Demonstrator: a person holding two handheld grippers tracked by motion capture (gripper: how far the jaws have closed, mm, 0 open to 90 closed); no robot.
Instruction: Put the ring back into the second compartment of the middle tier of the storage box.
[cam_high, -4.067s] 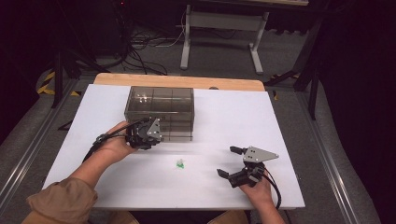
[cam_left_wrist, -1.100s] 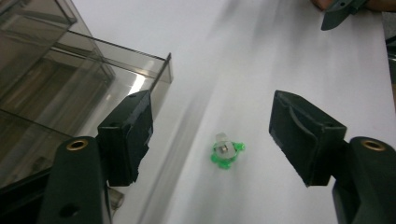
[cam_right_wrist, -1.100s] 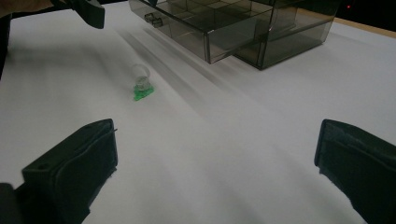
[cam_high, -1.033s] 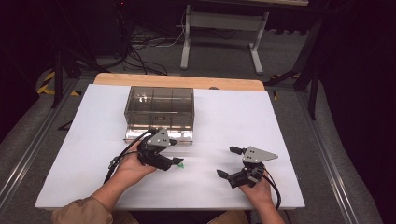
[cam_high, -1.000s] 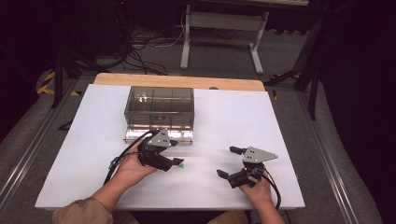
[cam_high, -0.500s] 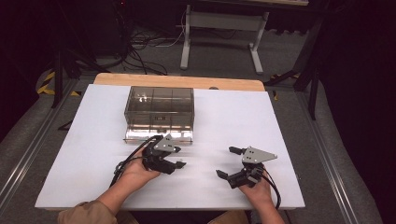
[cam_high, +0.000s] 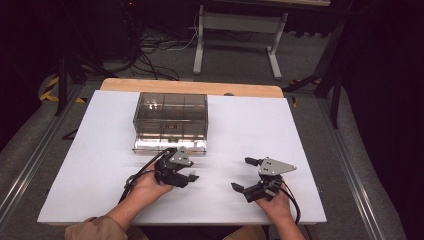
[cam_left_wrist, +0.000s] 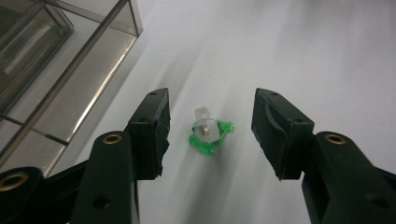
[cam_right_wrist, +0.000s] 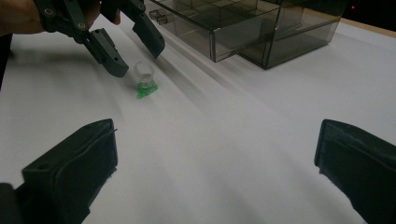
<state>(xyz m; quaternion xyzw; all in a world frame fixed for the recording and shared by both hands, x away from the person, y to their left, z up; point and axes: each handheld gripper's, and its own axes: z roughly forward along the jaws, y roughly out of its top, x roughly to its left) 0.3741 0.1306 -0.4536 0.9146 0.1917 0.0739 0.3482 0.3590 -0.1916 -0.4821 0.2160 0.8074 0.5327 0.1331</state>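
Green-and-clear piece (cam_left_wrist: 208, 132) — between left gripper's (cam_left_wrist: 210, 130) parted jaws.

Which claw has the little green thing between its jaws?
The left gripper. The green piece lies on the table between its open jaws, not yet touched. The right gripper is open too, farther right, with bare white table between its jaws.

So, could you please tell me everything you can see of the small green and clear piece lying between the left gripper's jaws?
The small piece has a bright green, translucent, plastic-looking base with short prongs sticking out, topped by a clear, rounded cap-like part. It rests on the white table, not lifted, near the open drawer of the smoky box. The left gripper has its jaws open on either side of it, and neither appears to touch it. Finer details are too small to tell.
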